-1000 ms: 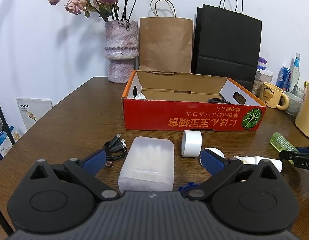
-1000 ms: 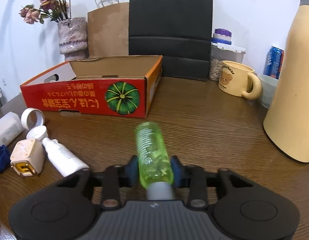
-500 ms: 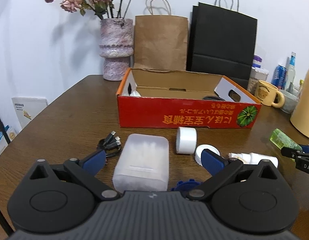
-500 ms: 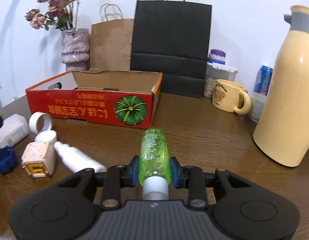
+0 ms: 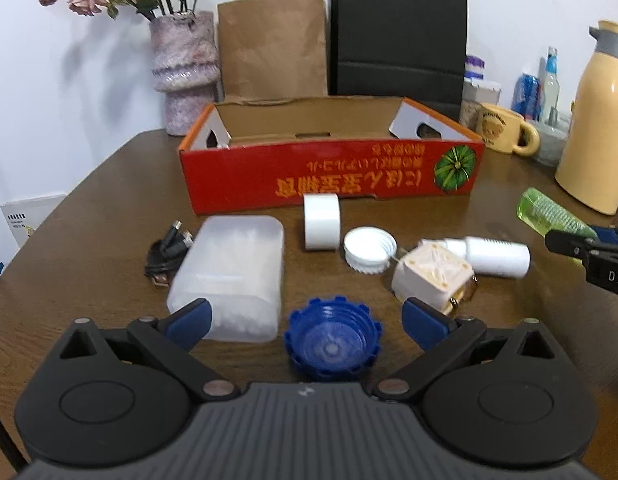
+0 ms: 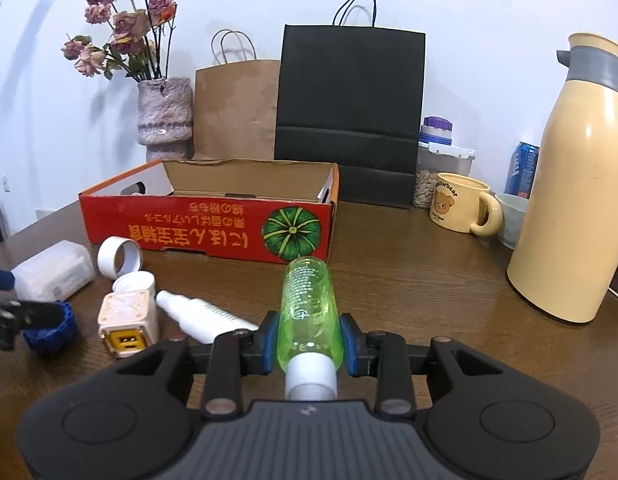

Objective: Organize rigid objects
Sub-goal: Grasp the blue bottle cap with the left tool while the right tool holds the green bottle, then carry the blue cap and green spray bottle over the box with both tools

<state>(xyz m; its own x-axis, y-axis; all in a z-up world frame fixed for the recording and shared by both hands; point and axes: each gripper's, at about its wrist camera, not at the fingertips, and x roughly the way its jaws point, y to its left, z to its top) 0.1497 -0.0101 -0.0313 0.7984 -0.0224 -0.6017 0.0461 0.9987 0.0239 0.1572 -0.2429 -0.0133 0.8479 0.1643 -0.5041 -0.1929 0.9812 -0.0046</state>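
A translucent lime-green bottle with a white cap is clamped between the right gripper pads; the left gripper is spread wide around a blue cap.

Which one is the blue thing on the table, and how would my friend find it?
Start at the red cardboard box and come toward the camera, past the frosted plastic case. The blue bottle cap lies there, open side up. It alone is blue, with a notched rim.

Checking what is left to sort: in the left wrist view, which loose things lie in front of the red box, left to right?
Black cable → frosted case → white tape roll → white cap → beige plug cube → white bottle → green bottle.
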